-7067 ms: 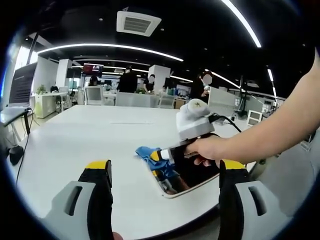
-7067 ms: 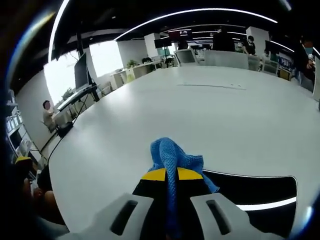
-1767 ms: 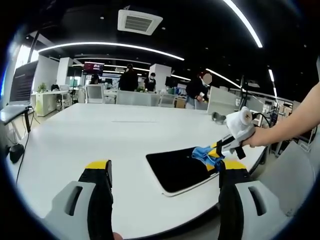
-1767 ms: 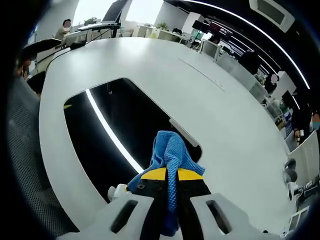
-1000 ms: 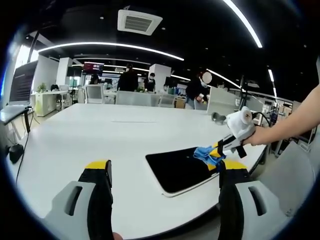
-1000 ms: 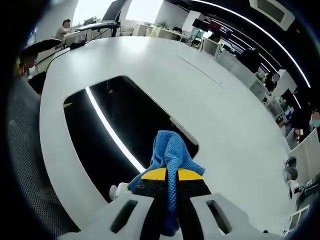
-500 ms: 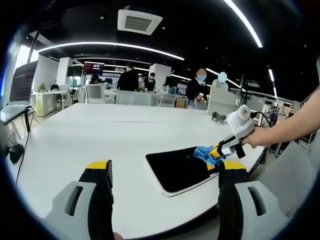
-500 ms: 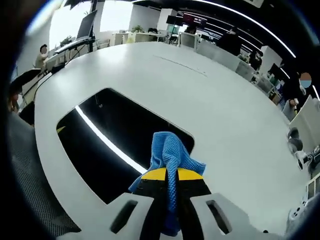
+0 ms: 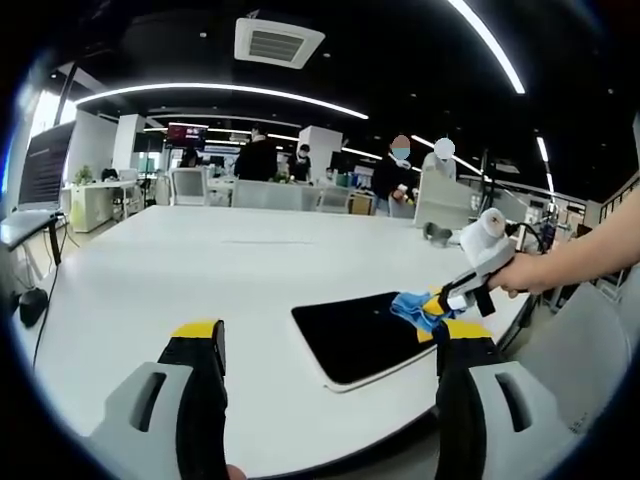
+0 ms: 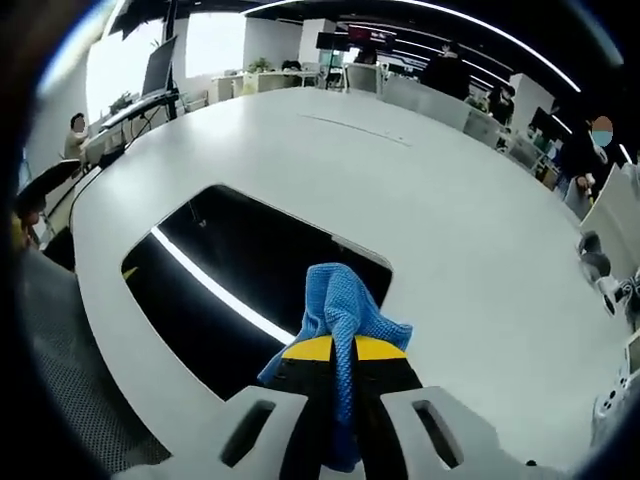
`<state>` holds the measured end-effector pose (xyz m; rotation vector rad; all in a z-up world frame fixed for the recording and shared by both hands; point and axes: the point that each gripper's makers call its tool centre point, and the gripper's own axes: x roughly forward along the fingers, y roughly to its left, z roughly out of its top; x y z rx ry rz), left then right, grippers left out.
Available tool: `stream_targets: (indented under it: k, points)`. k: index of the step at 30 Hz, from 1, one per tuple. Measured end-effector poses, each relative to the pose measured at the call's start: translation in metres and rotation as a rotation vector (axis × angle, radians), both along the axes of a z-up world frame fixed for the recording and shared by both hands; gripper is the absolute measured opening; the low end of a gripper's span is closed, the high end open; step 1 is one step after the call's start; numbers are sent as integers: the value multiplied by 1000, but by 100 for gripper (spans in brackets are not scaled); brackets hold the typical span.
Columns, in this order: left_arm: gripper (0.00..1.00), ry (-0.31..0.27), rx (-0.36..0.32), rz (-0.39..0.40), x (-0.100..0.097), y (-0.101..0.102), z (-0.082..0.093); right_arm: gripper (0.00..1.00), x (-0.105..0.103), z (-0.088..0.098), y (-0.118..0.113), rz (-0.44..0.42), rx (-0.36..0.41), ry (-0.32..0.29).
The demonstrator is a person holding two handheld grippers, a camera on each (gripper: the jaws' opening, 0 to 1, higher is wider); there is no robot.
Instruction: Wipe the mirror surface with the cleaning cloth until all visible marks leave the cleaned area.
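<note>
We had the right claw (image 10: 337, 350) clamped on the cloth (image 10: 342, 300) over the mirror (image 10: 240, 270); left claw (image 9: 325, 345) gaped wide; marks seemingly gone, though reflections hid detail.

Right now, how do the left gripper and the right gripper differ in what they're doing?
The left gripper has its jaws spread wide and holds nothing; the right gripper is shut on the blue woven cleaning cloth. The left gripper hangs back over the white table, while the right gripper holds the cloth at the dark rectangular mirror. Both have yellow-tipped black jaws.
</note>
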<state>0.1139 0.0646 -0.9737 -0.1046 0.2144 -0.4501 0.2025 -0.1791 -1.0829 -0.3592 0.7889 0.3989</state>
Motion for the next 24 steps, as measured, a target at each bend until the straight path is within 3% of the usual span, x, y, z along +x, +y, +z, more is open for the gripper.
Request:
stream_targets:
  k: [24]
  points:
    - [86, -3, 5, 11, 0, 2, -1, 0, -38, -2, 5, 34, 29, 57]
